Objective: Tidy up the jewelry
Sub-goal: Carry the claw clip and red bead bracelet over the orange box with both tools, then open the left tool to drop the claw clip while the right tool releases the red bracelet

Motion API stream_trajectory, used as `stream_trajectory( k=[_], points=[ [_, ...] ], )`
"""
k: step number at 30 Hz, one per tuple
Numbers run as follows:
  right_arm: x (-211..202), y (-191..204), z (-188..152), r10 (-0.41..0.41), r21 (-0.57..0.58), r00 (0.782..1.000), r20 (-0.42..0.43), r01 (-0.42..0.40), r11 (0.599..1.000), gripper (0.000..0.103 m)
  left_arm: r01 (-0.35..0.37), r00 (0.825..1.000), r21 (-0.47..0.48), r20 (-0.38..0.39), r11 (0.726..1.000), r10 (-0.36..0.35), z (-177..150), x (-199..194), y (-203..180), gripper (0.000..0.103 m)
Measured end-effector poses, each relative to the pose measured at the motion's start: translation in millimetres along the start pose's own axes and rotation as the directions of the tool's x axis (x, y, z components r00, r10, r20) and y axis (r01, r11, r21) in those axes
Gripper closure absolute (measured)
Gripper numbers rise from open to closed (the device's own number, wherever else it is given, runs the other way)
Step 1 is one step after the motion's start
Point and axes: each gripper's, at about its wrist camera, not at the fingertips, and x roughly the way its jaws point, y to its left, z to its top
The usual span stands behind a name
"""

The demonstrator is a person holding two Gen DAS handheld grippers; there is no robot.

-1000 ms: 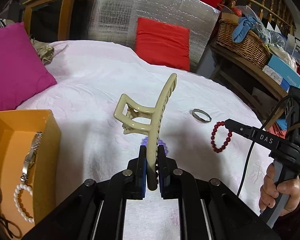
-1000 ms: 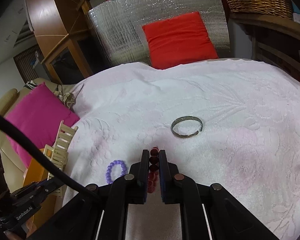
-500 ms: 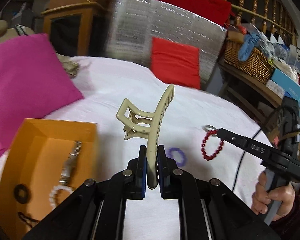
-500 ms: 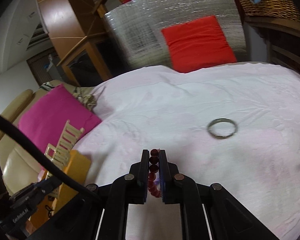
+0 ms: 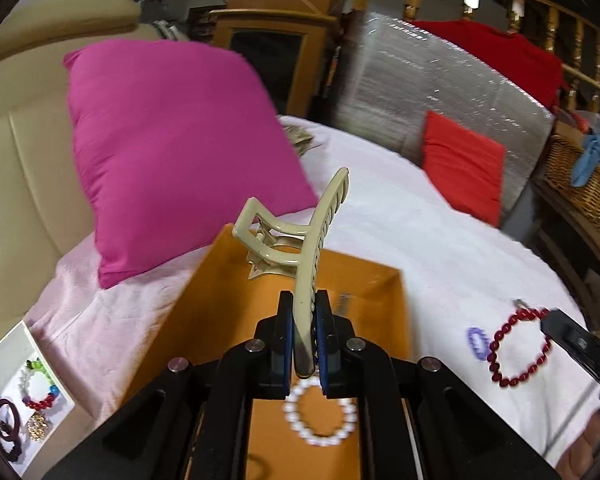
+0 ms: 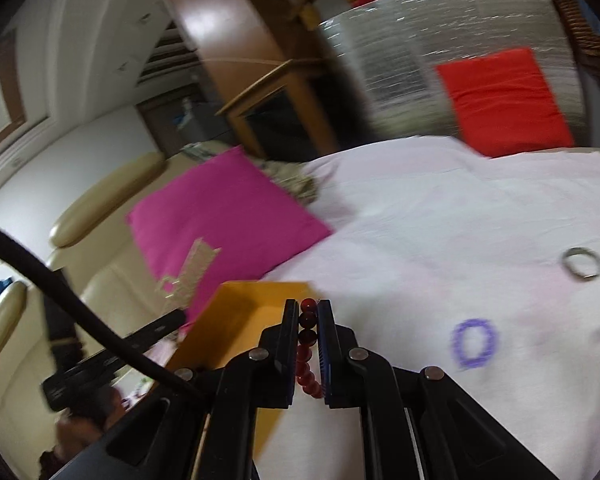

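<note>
My left gripper [image 5: 305, 334] is clamped on the cream hair clip [image 5: 296, 248], pinching one toothed arm low down so that the spring end and handles stick up and to the left, over the orange box [image 5: 396, 312]. My right gripper [image 6: 309, 344] is clenched on the red bead bracelet [image 6: 307, 344]; in the left view the loop [image 5: 518, 348] hangs free from the tip, above the white bedspread [image 5: 440, 248] and close to the purple bracelet [image 5: 478, 343] lying there.

The step in hand, as I judge it, is to carry both pieces to the box and drop them in. A white bead bracelet [image 5: 320, 414] already lies on the box floor right under my left fingers, with something metal beyond it, half hidden.

To do this well, I bring the clip down low inside the walls before I let go, since it is top-heavy and could tip out over the rim if dropped from high up. I aim for the bare floor toward the far wall, not on the white beads. The red bracelet swings, so I wait until the whole loop hangs inside the rim before opening. The right gripper sits at the box's near corner, and I keep the two tools from crossing. The silver ring [image 6: 583, 263] and purple bracelet are left on the bedspread for later.
</note>
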Motion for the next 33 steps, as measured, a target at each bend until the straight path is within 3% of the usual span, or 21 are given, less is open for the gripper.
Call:
stream_trajectory(
  k=[6,13,21,26,33],
  points=[
    [26,48,-21,0.144,-0.053,0.986,-0.086,-0.149,0.987,0.093,-0.046,0.996,-0.019,-0.077,0.999,0.044,-6,22,21,0.093],
    [55,87,-57,0.220,-0.105,0.949,-0.228,-0.249,0.963,0.093,-0.048,0.989,-0.005,-0.139,0.999,0.046,-11,41,28,0.093],
    [88,105,-95,0.203,-0.170,0.894,-0.399,-0.290,0.942,0.093,-0.055,0.984,-0.033,-0.172,0.998,0.049,-13,47,41,0.093],
    [94,104,-102,0.179,-0.183,0.884,-0.431,-0.280,0.942,0.093,-0.050,0.981,-0.039,-0.189,0.998,0.042,-15,50,43,0.093],
    [96,92,-92,0.133,-0.165,0.889,-0.438,-0.225,0.960,0.087,-0.060,0.973,-0.013,-0.223,0.998,0.056,-17,58,38,0.093]
  ],
)
